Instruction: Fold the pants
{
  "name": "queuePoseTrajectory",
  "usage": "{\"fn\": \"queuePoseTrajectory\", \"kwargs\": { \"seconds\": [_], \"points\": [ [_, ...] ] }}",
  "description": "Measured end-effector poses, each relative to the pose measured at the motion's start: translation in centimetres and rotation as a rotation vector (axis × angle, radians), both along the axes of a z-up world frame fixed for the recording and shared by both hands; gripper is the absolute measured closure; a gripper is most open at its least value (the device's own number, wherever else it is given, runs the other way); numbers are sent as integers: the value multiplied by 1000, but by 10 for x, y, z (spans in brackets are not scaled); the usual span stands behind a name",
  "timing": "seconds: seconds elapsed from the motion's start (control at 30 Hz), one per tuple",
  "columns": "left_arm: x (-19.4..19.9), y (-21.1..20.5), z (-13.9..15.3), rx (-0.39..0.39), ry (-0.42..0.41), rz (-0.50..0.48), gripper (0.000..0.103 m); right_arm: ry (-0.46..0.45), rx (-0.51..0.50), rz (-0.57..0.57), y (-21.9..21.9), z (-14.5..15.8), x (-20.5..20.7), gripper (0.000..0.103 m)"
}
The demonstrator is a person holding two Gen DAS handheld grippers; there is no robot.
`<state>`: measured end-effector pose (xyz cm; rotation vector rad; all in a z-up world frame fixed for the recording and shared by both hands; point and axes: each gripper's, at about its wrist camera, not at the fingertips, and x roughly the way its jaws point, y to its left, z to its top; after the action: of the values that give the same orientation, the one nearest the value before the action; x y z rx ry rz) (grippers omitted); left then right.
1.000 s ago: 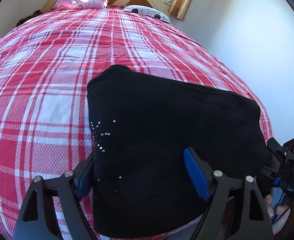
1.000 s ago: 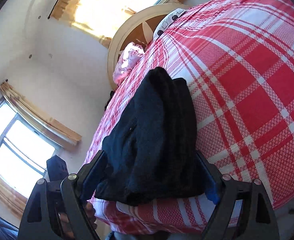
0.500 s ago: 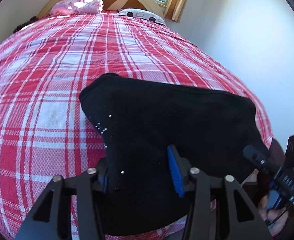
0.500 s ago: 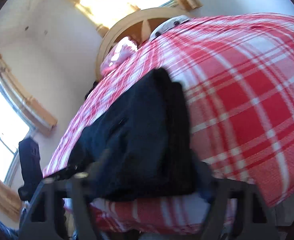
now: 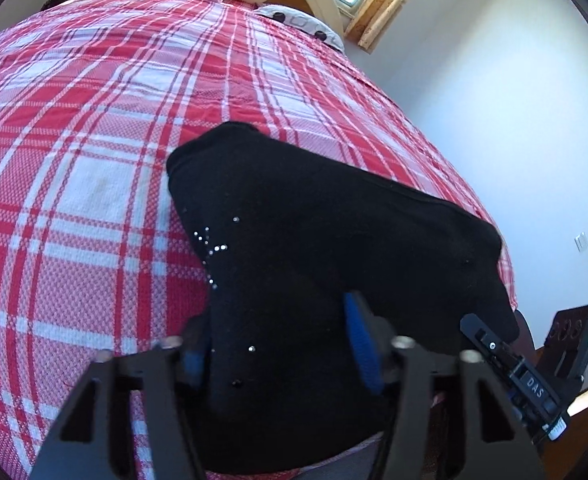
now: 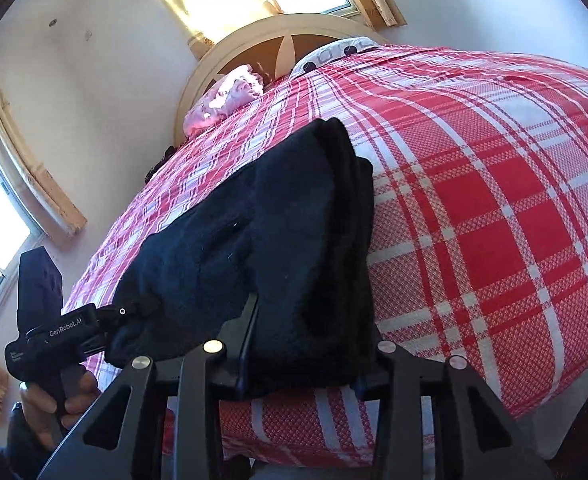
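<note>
Black pants (image 5: 334,248) lie folded into a thick, compact bundle at the foot end of a bed covered by a red and white plaid bedspread (image 5: 94,128). The fabric is plain, soft-looking and very dark. Small silver studs (image 5: 210,244) sparkle in a loose cluster on its left side in the left wrist view. In the right wrist view the bundle shows stacked layers along its right edge, and a slit-like pocket opening on top.

The left gripper (image 5: 278,348) has its jaws pressed into the near edge of the pants, the fabric bunched between blue-padded fingers (image 5: 360,348). They have closed within the last second.

The right gripper (image 6: 310,340) clasps the other near corner of the bundle, its jaws having just been closing, cloth squeezed between them.

A hand (image 6: 58,404) holds the left gripper's handle at the lower left of the right wrist view. A pink pillow (image 6: 226,100) rests against the curved headboard (image 6: 230,48) at the far end.
</note>
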<state>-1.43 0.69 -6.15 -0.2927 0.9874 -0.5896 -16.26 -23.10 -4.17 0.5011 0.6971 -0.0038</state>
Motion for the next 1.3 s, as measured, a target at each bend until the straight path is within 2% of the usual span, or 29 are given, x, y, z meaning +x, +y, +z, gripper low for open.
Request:
{"fn": "queuePoseTrajectory", "kwargs": {
  "seconds": [0.1, 0.17, 0.23, 0.3, 0.4, 0.47, 0.77, 0.9, 1.07, 1.3],
  "points": [
    [-1, 3, 1, -26, 3, 2, 63, -9, 91, -22, -11, -6, -1, 64],
    [-1, 8, 3, -54, 12, 14, 67, -8, 107, -26, -14, -5, 1, 64],
    [-3, 11, 9, -56, -10, 26, 72, 8, 41, -15, -6, 0, 4, 65],
    [-8, 10, 19, -27, -65, 26, 73, 18, -17, 9, 5, 8, 6, 67],
    [-12, 17, 38, 14, -155, 51, 73, -11, -42, 67, 20, 26, 13, 68],
    [-10, 28, 44, 33, -185, 75, 74, -36, -60, 111, 32, 37, 22, 69],
    [21, 125, 65, 159, -283, 347, 74, -140, -89, 353, 125, 59, 108, 69],
    [39, 161, 69, 268, -342, 466, 74, -171, -111, 450, 179, 61, 155, 69],
    [58, 191, 62, 346, -346, 565, 74, -171, -156, 526, 239, 52, 203, 70],
    [76, 216, 36, 404, -271, 643, 74, -113, -231, 580, 292, 24, 253, 70]
  ]
}}
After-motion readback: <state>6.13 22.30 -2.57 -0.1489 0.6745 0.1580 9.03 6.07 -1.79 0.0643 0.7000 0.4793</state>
